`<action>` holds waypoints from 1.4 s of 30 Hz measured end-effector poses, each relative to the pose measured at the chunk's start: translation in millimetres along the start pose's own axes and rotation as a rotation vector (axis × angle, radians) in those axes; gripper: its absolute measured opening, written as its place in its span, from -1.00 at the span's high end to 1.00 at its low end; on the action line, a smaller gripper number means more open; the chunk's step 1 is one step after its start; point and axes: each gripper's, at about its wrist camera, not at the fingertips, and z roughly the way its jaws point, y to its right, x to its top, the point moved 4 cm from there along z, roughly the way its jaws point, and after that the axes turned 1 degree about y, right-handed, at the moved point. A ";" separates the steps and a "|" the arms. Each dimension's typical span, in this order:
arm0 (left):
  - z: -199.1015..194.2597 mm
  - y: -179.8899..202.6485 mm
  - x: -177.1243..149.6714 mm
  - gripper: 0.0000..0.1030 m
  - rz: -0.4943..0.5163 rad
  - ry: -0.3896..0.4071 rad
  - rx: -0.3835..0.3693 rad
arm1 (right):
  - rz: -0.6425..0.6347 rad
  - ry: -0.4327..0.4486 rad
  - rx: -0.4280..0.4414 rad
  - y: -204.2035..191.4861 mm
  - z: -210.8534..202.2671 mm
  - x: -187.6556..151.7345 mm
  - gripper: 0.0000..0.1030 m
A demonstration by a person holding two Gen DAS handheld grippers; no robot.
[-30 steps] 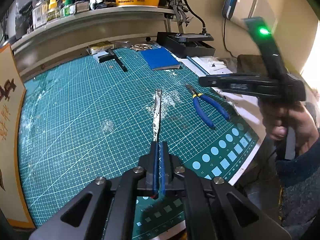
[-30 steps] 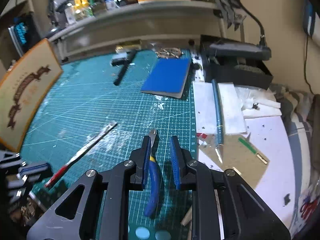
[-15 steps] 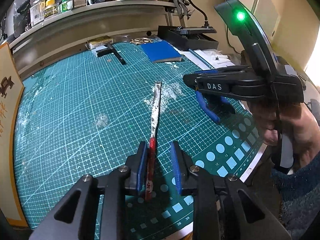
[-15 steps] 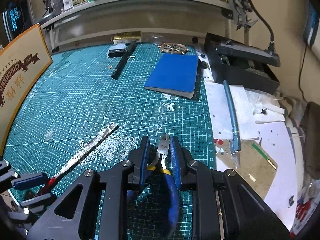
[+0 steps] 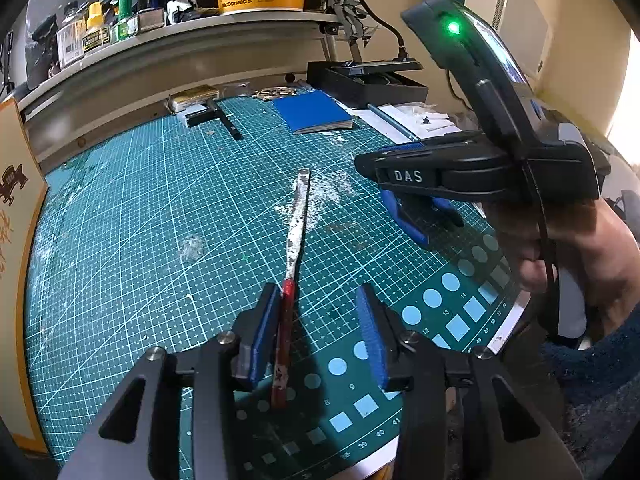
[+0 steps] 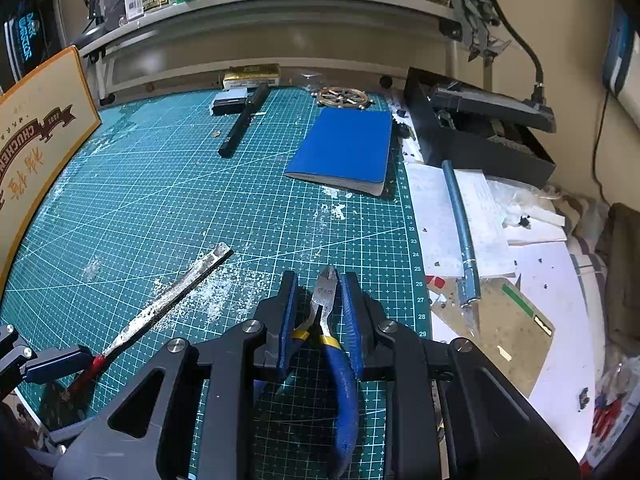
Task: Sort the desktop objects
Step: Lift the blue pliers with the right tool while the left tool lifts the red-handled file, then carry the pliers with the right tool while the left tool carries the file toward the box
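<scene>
Left gripper sits low at the near edge of the green cutting mat, jaws spread wide w/ the red handle of a metal file lying between them, close against the left pad, not yet pinched; prob lined up along the handle so closing grabs it there, not on the blade. File is thin & flat, blade caked w/ whitish residue, tip pointing far into a patch of white dust. Right gripper, just to the right, straddles blue-handled cutters: steel head pokes out past the pads, yellow bands at the neck, handles run back under the body. Pads sit close either side of the head, but can't tell if they're actually clamping it. Mid-mat beyond is bare grid. Farther back: blue notebook, black pen-like stick, brass ship-wheel trinket. Far right, off the mat: blue craft knife on white paper, black box behind.
</scene>
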 end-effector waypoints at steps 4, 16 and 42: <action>0.2 2.0 -0.7 0.10 0.002 0.015 0.010 | 0.012 0.006 0.005 2.7 0.2 -0.6 0.50; -2.1 -19.3 2.4 0.89 -0.080 0.017 0.026 | 0.062 0.029 0.032 8.7 -5.6 -0.5 0.74; -64.2 -29.3 58.8 0.91 -0.082 0.213 0.021 | 0.096 0.366 0.070 17.0 -109.4 36.3 0.99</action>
